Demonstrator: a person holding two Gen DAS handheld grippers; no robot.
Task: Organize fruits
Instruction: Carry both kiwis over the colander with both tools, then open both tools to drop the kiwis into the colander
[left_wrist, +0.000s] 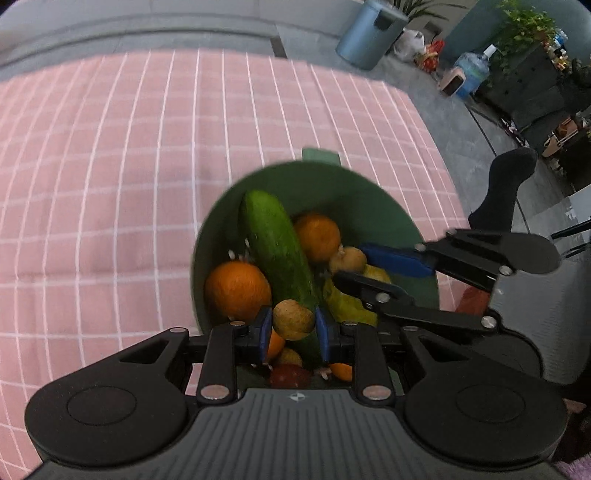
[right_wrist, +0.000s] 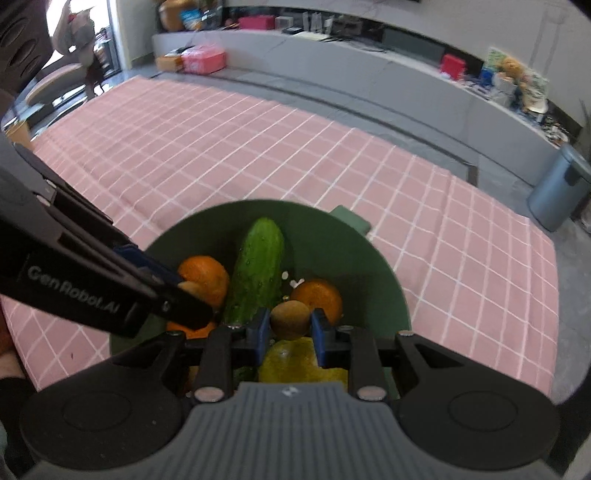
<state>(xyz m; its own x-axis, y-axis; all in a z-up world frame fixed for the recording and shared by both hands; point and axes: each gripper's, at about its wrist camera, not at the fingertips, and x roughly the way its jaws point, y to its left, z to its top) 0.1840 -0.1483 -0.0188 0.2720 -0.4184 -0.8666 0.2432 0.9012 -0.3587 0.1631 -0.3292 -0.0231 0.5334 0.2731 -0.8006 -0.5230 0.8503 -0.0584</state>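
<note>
A: What is held now?

B: A small brown fruit (left_wrist: 293, 319) is pinched in the closed left gripper (left_wrist: 293, 325). Another brown fruit (right_wrist: 290, 319) is pinched in the closed right gripper (right_wrist: 290, 325). Both are held over the green bowl (right_wrist: 384, 280).

A: What is needed next?

B: It seems each fruit must be lowered into the bowl and let go gently.

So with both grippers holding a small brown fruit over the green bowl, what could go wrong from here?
1. The round brown fruit in the left gripper is pinched only at its sides and could slip.
2. The right gripper with its brown fruit works close to the left one; they might collide.
3. A dropped fruit could roll off the cucumber in the crowded bowl.
</note>
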